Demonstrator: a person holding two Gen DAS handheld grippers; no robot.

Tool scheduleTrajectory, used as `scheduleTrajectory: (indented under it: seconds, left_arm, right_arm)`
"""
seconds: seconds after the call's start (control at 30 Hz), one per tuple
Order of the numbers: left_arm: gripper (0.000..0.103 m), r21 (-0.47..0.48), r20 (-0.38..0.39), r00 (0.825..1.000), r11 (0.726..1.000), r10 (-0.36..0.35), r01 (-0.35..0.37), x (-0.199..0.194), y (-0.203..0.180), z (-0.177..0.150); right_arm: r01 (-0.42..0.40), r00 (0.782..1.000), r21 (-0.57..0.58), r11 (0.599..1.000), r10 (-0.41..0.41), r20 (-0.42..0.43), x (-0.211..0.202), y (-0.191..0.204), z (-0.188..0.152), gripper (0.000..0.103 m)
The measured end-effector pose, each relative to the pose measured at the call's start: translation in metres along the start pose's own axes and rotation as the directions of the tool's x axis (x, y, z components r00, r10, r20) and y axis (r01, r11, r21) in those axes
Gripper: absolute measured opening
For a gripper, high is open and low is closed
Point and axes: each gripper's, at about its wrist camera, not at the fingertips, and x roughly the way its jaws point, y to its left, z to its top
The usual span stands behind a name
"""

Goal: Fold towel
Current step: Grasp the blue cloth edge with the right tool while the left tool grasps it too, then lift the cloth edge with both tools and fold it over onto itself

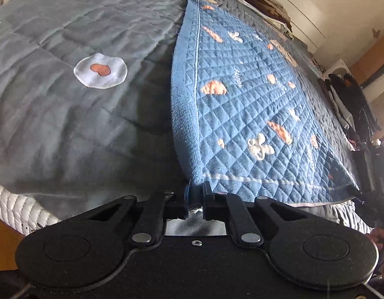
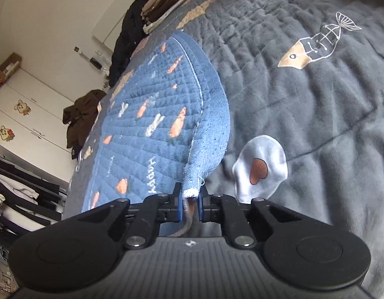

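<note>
A blue quilted towel [image 1: 244, 94] with orange carrots and white bunnies lies spread on a grey bedspread [image 1: 67, 114]. My left gripper [image 1: 195, 194] is shut on the towel's near corner, the hem rising between its blue pads. In the right wrist view the same towel [image 2: 147, 114] stretches away to the left. My right gripper [image 2: 190, 199] is shut on another near corner, whose frayed white tip sticks up between the pads. Both held corners are lifted slightly off the bedspread [image 2: 316, 114].
The bedspread carries a white egg patch [image 1: 100, 70] and a fish drawing [image 2: 313, 43]. Stacked clothes [image 2: 157, 7] sit at the bed's far end. A white wardrobe [image 2: 25, 114] and hanging dark garments [image 2: 22, 191] stand beyond the bed. The white mattress edge [image 1: 15, 209] shows at lower left.
</note>
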Motion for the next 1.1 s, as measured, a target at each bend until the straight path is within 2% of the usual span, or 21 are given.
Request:
scheduleTrajectory:
  seconds: [0.1,0.37,0.6,0.77,0.93,1.1]
  left_arm:
    - [0.009,-0.007,0.016,1.0,1.0,-0.025,0.025,-0.012,-0.003,0.008]
    - [0.009,0.114,0.002,1.0,0.993,-0.015,0.014,-0.052,-0.026,0.027]
    - [0.009,0.228,-0.04,0.998,0.973,-0.041,0.049,-0.095,-0.039,0.014]
    - [0.009,0.236,-0.068,0.994,0.967,-0.083,0.097,-0.117,-0.037,0.008]
    - [0.009,0.206,-0.087,0.99,0.97,-0.112,0.128,-0.109,-0.029,0.021]
    - [0.009,0.183,-0.074,0.992,0.976,-0.106,0.118,-0.07,-0.027,0.07]
  right_arm:
    - [-0.03,0.999,0.027,0.999,0.029,0.032,-0.014,0.002,0.003,0.01]
    - [-0.077,0.996,0.066,0.995,0.075,0.041,-0.048,0.021,0.009,0.008]
    - [-0.063,0.998,0.021,0.998,0.063,-0.003,-0.09,0.049,0.003,0.008]
    - [-0.055,0.998,0.018,0.998,0.056,-0.019,-0.097,0.057,0.007,0.008]
    - [-0.048,0.998,0.016,0.999,0.048,-0.036,-0.104,0.065,0.011,0.008]
    - [-0.041,0.998,0.009,0.999,0.041,-0.05,-0.101,0.073,0.022,0.008]
